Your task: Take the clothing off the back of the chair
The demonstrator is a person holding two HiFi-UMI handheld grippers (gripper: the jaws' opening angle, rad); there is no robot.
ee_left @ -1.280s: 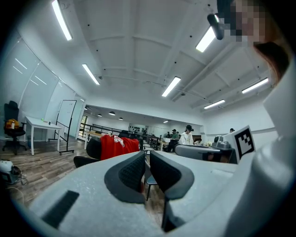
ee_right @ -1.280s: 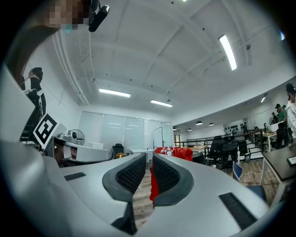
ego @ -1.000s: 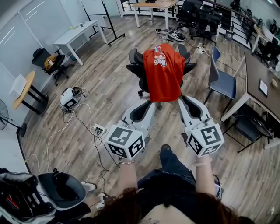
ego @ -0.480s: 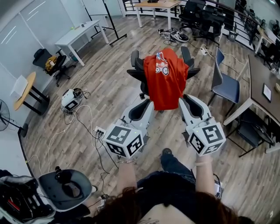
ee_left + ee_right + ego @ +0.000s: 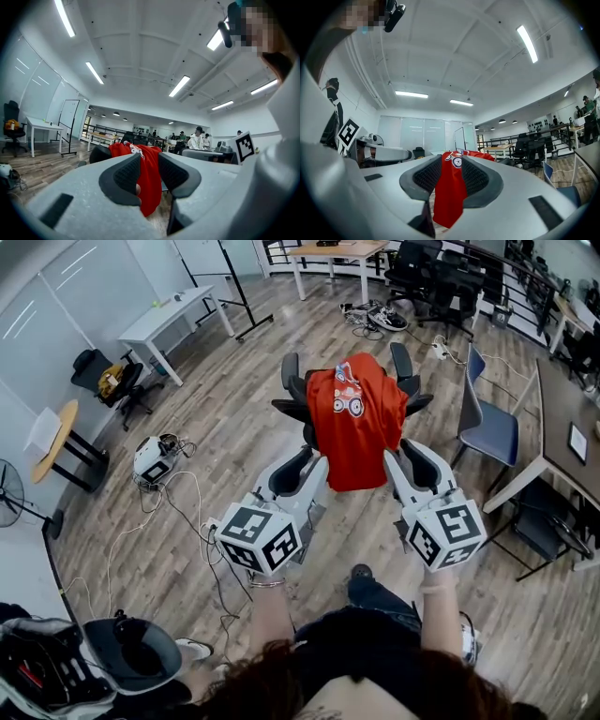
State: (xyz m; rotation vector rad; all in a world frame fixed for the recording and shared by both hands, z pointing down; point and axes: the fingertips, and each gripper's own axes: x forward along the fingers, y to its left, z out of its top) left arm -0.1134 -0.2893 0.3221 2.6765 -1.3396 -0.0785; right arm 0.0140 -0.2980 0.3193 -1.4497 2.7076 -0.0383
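As we closed on chair over last second, red shirt (image 5: 354, 423) grew larger in head view. It still lay draped over top edge of chair (image 5: 292, 371) back, hem hanging toward us. Left gripper (image 5: 302, 459) and right gripper (image 5: 408, 452) flanked hem, apart from cloth. Both jaws were opening, partway wide, nothing between pads. We judged approach nearly done, grasp not begun. Only container: dark case (image 5: 37, 671) beside us, contents unreadable.

Hidden under the red shirt (image 5: 357, 432): nearly all of the chair (image 5: 292, 373) back, and its base too. Too small to read: the print (image 5: 349, 401) on the shirt's chest. Cut off by the head view's right edge: the dark table (image 5: 548, 390).
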